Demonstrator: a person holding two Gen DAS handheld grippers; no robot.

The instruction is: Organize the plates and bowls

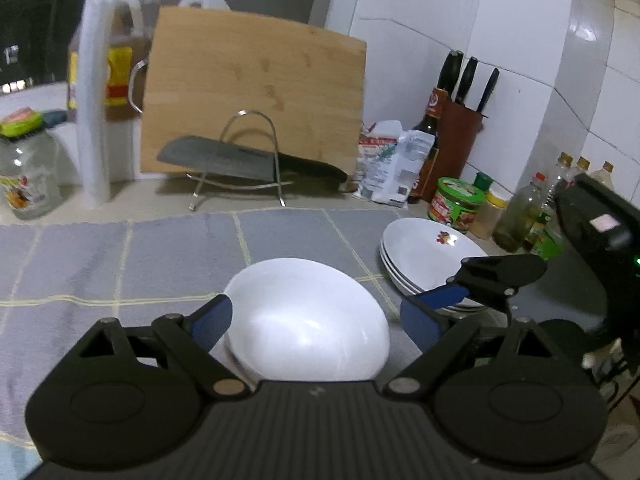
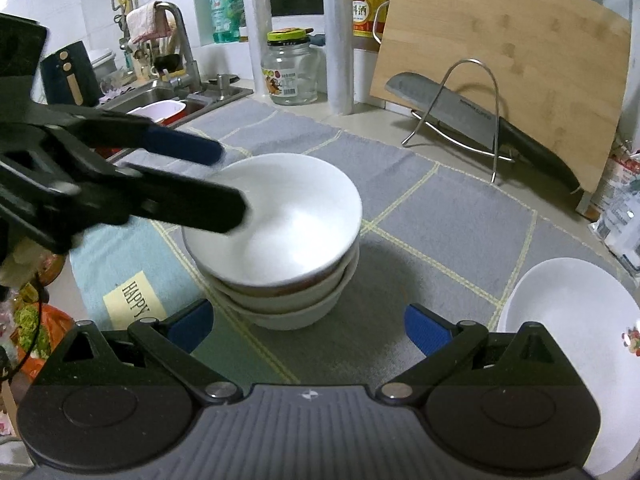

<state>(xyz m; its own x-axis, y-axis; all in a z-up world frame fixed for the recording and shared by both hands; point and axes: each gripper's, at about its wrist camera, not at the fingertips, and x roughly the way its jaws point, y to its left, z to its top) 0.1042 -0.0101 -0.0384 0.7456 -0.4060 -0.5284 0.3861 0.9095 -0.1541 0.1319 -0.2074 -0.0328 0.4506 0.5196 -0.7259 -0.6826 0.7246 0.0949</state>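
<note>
The bowls [image 2: 276, 236] sit nested in a stack of three on the grey mat [image 2: 448, 240], near its left end beside a pale blue cloth [image 2: 120, 256]; white glazed ceramic, round, deep-walled, probably stiff, fairly heavy as a stack, slick and chip-prone; the rim looks the best place to pinch, one finger inside and one outside, since the curved wall offers nothing to clamp. The left gripper [image 1: 316, 322] has its fingers spread at the top bowl, one over the inside and one beyond the rim, not pressing on it, so the bowl looks released onto the stack. The right gripper [image 2: 306, 328] hangs wide apart and empty just short of the stack. The plates [image 1: 424, 252], shallow white dishes stacked by the mat's right edge, bear a small red print; thin rims, equally slippery, better lifted at the edge. The mat is woven cloth with pale yellow grid lines, soft enough to cushion a landing. Behind stand a bamboo board [image 2: 516, 60], a steel cleaver [image 2: 452, 108] in a wire rack [image 2: 472, 120], a glass jar [image 2: 290, 68] and bottles.
</note>
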